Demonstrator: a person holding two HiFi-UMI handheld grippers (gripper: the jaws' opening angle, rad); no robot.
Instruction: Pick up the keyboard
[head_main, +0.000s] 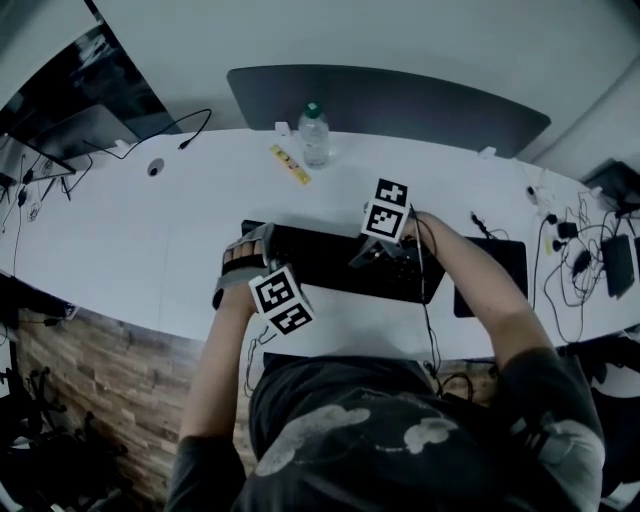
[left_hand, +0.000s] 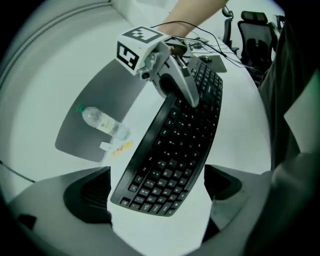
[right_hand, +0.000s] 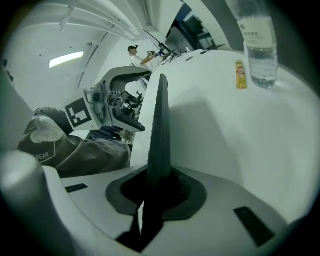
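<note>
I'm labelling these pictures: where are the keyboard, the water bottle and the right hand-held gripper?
keyboard (left_hand: 175, 150), left gripper view, on keys near its middle.
water bottle (head_main: 315, 142), head view, on its clear body.
right hand-held gripper (right_hand: 158, 186), right gripper view, midway between its fingertips.

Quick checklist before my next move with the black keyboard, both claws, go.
1. Right claw grip: ok. Its jaws are closed on the edge of the black curved keyboard.
2. Left claw grip: not ok. Its jaws stand apart on either side of the keyboard's end, with a gap on both sides.
3. Clear plastic water bottle out of the way: ok. It stands upright, apart from the keyboard, on the far side.
4. Thin black cable free: cannot tell. It runs past the keyboard's right end, and whether it is plugged into the keyboard does not show.
</note>
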